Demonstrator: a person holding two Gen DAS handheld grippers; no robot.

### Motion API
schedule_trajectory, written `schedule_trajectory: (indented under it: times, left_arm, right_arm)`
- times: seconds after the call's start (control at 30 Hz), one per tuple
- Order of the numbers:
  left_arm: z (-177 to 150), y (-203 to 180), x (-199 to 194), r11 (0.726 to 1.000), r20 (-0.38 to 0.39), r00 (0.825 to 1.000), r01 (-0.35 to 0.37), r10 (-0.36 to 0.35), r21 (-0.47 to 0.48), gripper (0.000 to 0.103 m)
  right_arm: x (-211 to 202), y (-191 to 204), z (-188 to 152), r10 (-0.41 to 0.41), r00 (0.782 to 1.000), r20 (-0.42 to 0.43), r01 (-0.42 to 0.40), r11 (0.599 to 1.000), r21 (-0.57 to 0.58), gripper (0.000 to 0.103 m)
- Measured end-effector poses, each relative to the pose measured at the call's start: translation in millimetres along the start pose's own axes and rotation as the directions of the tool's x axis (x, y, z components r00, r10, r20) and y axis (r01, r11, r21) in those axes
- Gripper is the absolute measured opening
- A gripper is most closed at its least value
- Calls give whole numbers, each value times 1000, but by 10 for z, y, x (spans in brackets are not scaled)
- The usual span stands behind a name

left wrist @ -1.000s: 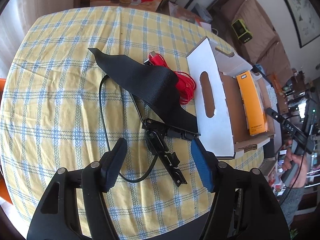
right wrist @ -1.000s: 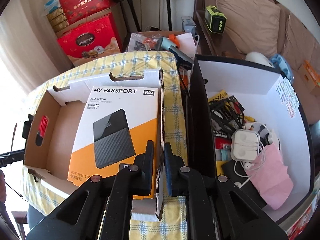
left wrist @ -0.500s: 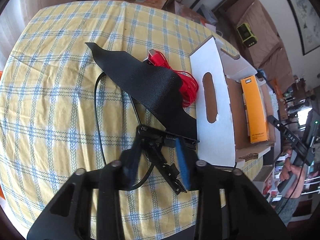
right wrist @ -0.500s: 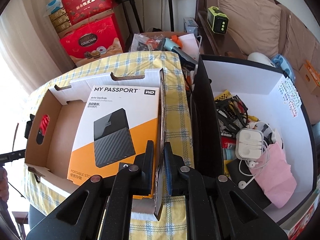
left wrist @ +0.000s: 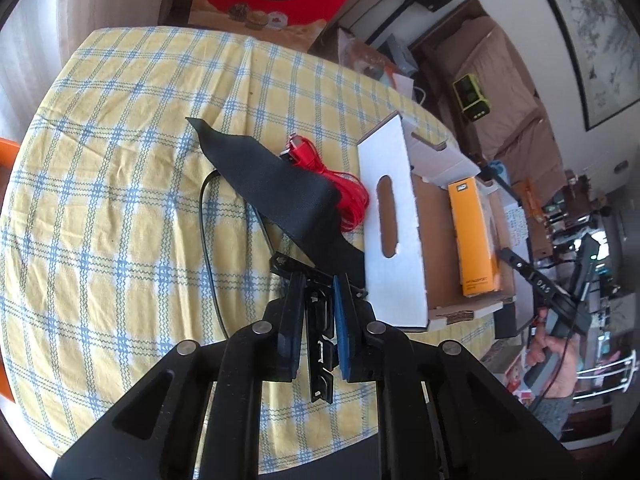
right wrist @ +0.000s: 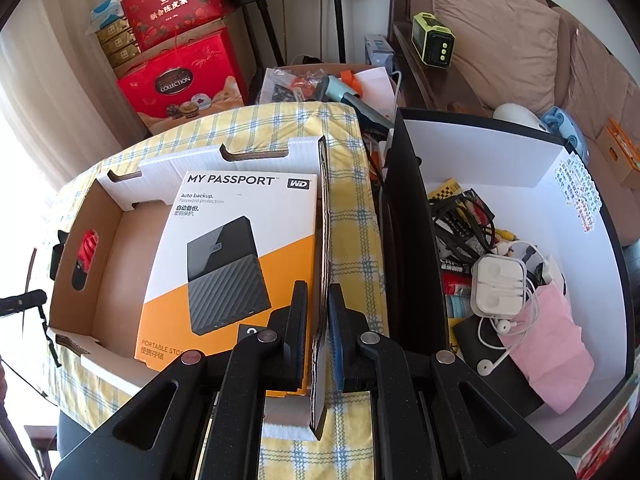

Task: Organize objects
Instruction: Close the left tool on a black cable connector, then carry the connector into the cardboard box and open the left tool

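Observation:
My left gripper (left wrist: 316, 280) is shut on a black plastic buckle (left wrist: 320, 344) at the end of a wide black strap (left wrist: 280, 184) that lies on the yellow checked tablecloth (left wrist: 120, 200). A red cable coil (left wrist: 348, 196) lies under the strap beside the cardboard box (left wrist: 394, 224). My right gripper (right wrist: 318, 292) is shut on the right wall of that cardboard box (right wrist: 325, 216). An orange and white hard drive package lies inside the box, in the right wrist view (right wrist: 232, 256) and the left wrist view (left wrist: 476, 240).
A thin black cable (left wrist: 208, 248) loops on the cloth left of the strap. A white bin (right wrist: 560, 184) with earphones, cables and a pink bag stands right of the cardboard box. Red gift boxes (right wrist: 180, 80) stand behind the table.
My left gripper moved forward over the buckle and closed on it. The right gripper kept its hold on the box wall and the view shifted slightly.

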State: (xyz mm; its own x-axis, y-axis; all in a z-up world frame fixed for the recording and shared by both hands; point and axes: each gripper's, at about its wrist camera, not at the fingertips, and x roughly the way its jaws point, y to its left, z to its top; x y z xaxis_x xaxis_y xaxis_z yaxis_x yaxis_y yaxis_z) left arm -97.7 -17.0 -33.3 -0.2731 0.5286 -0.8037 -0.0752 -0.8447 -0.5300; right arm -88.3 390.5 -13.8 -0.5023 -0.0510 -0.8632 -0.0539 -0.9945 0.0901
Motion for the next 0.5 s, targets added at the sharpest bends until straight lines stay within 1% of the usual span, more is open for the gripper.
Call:
schedule_trajectory:
  times: [0.17,0.27,0.37,0.5]
  left_arm:
    - [98,-232,-227,998,37,998,41,-43,44,13]
    - [194,-426,-281,996,46,998,45,-49,80,13]
    - [295,-674,-239,991,44,998,41,-47,126,13]
    - [402,-961,-63,984,24,999,34,-39,177,13]
  right_arm:
    - [0,2,-1,-3,1000,-2,3,1000,-2,11]
    - [-1,2,0,-2,1000,-2,2,1000,-1,11]
    - [2,-8,-6,1,1000,0,-1,1000,3,11]
    - [2,-11,-11,3,1000,0,-3,1000,5,11]
